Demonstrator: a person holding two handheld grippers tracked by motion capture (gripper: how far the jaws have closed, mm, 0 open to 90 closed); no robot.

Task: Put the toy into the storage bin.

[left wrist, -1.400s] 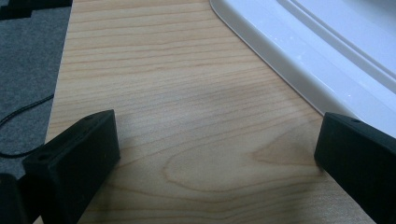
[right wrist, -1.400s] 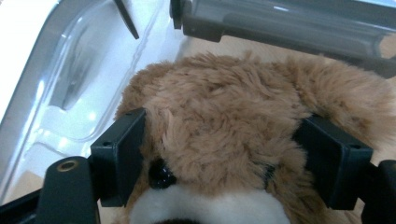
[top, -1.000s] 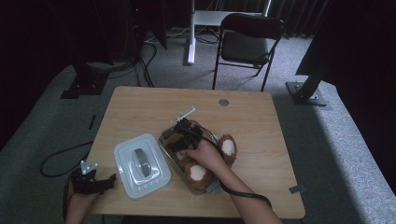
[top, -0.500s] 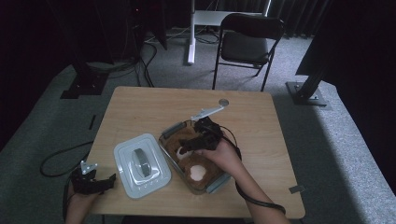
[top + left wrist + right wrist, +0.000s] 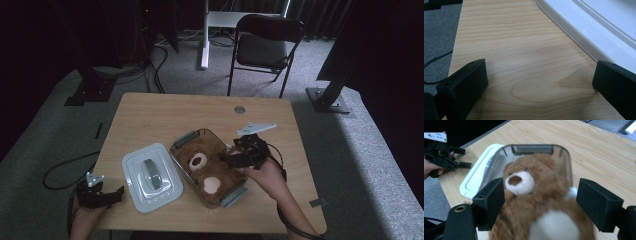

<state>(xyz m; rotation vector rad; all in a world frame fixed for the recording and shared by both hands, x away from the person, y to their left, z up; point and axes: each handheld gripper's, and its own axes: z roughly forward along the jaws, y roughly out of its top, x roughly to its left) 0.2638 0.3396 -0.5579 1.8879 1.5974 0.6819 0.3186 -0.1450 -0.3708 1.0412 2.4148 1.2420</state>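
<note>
A brown teddy bear [image 5: 202,167] with a white muzzle and belly lies face up in a clear rectangular container [image 5: 186,139] at the middle of the table. My right gripper [image 5: 231,159] stands open at the container's right side, its jaws pointing at the bear. In the right gripper view the bear [image 5: 536,195] lies beyond my wide-open right gripper [image 5: 541,202], apart from both jaws. The container's white lid [image 5: 150,177] lies flat to its left. My left gripper [image 5: 114,194] rests open at the table's front left corner, just left of the lid [image 5: 599,32], with bare wood between its jaws [image 5: 540,85].
The wooden table [image 5: 165,115] has bare room at the back and the far right. A black chair [image 5: 267,47] stands beyond the table on the grey carpet. A cable [image 5: 60,170] trails on the floor at the left.
My right gripper has drawn back from over the bear to the container's right side. The bear has settled lower in the container. The left gripper has not moved.
</note>
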